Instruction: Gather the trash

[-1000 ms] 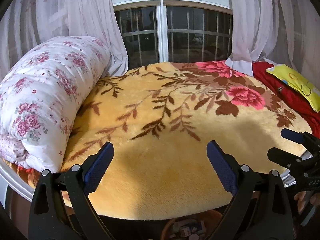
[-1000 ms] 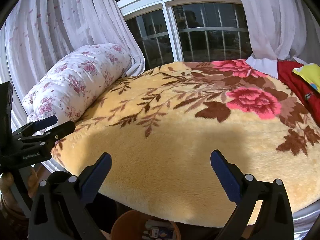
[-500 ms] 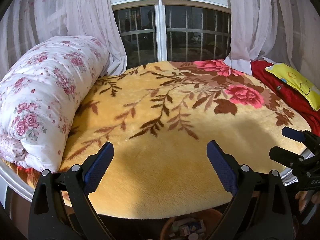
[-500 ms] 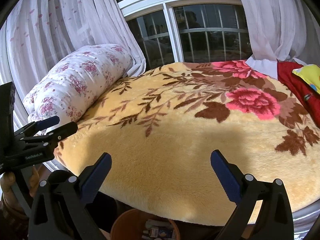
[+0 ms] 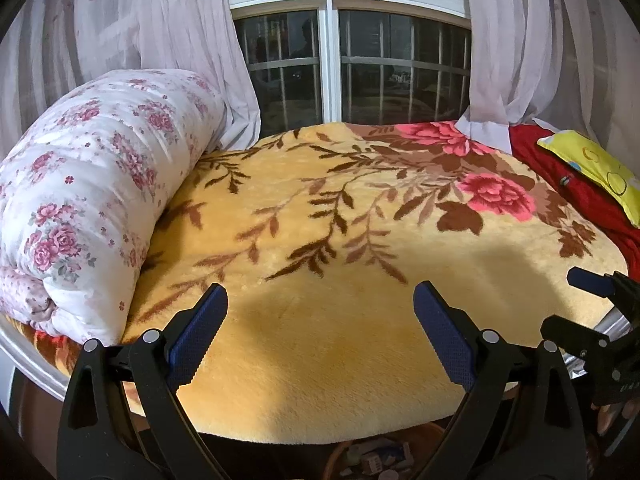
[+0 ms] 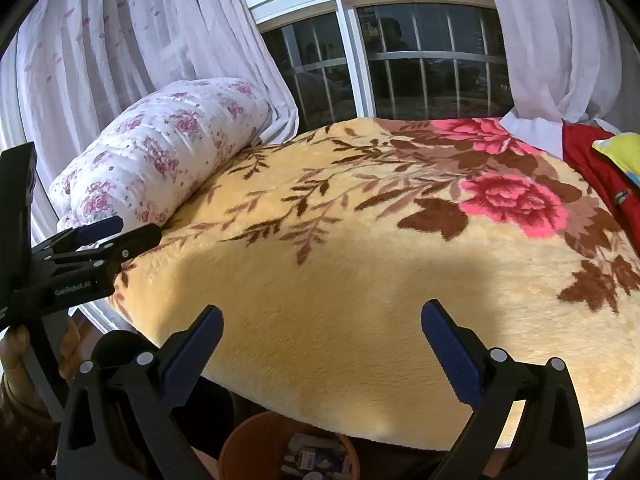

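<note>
Left gripper [image 5: 320, 312] and right gripper [image 6: 322, 334] both wide, empty, over floral blanket [image 5: 340, 248], barred window [image 5: 348, 68] behind.

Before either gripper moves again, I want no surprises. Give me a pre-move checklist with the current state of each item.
1. Left gripper open and holding nothing: ok.
2. Right gripper open and holding nothing: ok.
3. Orange bin below the bed edge, with trash in it: ok.
4. Trash left on the yellow blanket: none visible; behind the rolled quilt, cannot tell.
5. The grippers stand apart from each other: ok.
6. Floor around the bin checked for trash: cannot tell, mostly hidden.
</note>
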{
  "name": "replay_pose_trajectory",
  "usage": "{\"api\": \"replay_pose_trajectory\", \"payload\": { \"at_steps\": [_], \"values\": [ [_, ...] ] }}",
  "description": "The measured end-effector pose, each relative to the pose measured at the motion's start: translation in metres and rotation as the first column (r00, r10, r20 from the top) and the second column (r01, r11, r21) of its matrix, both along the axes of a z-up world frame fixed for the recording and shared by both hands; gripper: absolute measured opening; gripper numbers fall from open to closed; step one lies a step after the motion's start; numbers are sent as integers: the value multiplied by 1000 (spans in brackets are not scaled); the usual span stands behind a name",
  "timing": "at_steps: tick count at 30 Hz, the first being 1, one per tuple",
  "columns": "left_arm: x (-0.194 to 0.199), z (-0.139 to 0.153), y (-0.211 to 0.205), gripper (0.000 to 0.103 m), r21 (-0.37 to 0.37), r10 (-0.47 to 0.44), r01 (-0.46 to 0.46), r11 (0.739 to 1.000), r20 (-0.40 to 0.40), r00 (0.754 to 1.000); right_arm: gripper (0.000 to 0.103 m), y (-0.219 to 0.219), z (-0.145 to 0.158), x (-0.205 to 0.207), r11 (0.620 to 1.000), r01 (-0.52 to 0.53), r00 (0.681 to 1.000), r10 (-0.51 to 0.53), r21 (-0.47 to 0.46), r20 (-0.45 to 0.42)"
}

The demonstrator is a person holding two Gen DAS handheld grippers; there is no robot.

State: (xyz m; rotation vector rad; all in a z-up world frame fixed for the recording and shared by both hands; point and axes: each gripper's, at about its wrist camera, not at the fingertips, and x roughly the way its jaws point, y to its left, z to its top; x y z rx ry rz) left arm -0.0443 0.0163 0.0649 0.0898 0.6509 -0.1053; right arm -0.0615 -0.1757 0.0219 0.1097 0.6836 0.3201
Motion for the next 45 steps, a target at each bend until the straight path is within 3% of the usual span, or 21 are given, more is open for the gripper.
{"api": "replay_pose_trajectory", "payload": {
  "at_steps": [12, 20, 29, 36, 41, 45],
  "values": [
    [9, 4, 1, 92, 11, 13, -14, 1000, 14, 1000, 98, 11, -10, 2, 999, -30, 999, 30, -18, -19],
    [22, 1, 17, 92, -4, 86, -86, 996, 39, 996, 98, 21, -17, 4, 997, -59, 998, 58, -40, -32],
    [24, 0, 24, 92, -21, 76, -75, 997, 55, 996, 98, 25, -20, 6, 996, -72, 997, 70, -45, -43],
    [28, 3, 33, 92, -8, 138, -138, 990, 99, 985, 98, 26, -26, 8, 996, -74, 996, 70, -56, -58],
    [30, 1, 36, 94, 44, 193, -199, 979, 126, 973, 98, 30, -30, 7, 994, -83, 995, 79, -68, -61],
    [32, 1, 40, 94, 15, 181, -184, 983, 115, 977, 98, 34, -31, 8, 993, -95, 994, 90, -71, -65]
  ]
}}
